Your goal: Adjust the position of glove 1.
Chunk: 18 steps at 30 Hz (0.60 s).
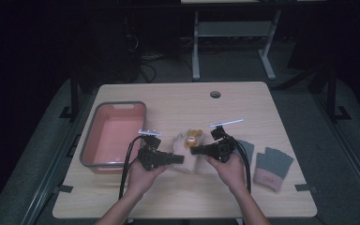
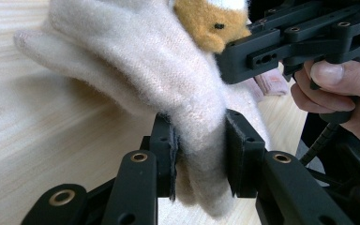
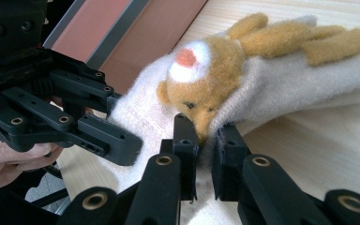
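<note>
Basin: at the left of the worktop point(image 1: 243, 101) we see a pink plastic basin with a grey rim point(image 1: 87, 149), just beside the left hand.
Left hand: the left hand point(image 1: 143, 177) comes in from the bottom of the high view and carries the left tongs point(image 1: 181, 159), which point right toward the glove.
Left tongs, state: in the left gripper view we see the left tongs point(image 2: 199, 157) clenched on a fold of cream knit; both pads press into the fabric.
Glove: the cream knitted glove with a small orange-brown plush bear on it point(image 1: 187, 143) sits at the middle of the worktop, between the two tongs. In the left gripper view the glove point(image 2: 140, 65) hangs clear of the wood below it and casts a shadow there; we cannot tell whether any other part touches the worktop.
Bear: its face point(image 3: 201, 82) lies just above the jaws of the right tongs.
Right tongs, state: the right tongs point(image 3: 205, 140) are clenched on the glove's edge just below the bear's face; in the high view they point(image 1: 194, 151) point left.
Right hand: the right hand point(image 1: 229, 169) holds them from the bottom right.
Other gloves: a grey fingerless glove with a pink cuff point(image 1: 272, 168) lies flat at the right of the worktop, and a second grey one point(image 1: 247, 149) lies just beside the right hand.
</note>
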{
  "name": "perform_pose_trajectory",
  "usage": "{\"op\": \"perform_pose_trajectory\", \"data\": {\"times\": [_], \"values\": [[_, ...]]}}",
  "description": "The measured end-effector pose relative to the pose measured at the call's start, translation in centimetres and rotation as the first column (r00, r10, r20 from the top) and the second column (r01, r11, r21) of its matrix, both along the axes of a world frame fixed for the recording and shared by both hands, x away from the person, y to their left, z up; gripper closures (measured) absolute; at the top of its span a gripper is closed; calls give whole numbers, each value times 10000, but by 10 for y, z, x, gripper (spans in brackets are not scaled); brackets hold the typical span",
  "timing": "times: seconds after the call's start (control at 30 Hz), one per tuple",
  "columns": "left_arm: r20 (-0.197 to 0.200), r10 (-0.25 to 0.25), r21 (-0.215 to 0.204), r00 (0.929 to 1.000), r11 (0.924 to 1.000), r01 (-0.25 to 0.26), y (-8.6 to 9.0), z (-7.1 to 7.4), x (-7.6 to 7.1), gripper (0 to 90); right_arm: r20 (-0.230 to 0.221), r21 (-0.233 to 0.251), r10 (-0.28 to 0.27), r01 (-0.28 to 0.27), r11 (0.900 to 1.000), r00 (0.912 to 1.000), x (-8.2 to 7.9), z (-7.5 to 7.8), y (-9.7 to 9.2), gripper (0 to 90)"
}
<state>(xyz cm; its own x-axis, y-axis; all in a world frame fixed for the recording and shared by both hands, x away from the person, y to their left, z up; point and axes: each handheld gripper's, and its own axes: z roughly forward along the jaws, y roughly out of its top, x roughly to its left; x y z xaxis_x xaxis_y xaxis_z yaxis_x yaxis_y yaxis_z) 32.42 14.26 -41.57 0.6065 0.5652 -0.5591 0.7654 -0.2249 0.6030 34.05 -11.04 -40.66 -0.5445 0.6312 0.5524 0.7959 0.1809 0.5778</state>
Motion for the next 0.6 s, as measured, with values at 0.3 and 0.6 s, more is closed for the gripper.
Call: {"op": "perform_pose_trajectory", "data": {"times": [0.3, 0.6], "values": [[86, 78, -167, 9999, 9998, -76, 5, 10, 4, 680, 6, 111, 83, -83, 9999, 10000, 6, 9, 3, 818], [277, 7, -393, 9996, 9992, 4, 15, 26, 10, 680, 267, 135, 120, -124, 9998, 9996, 11, 28, 10, 818]]}}
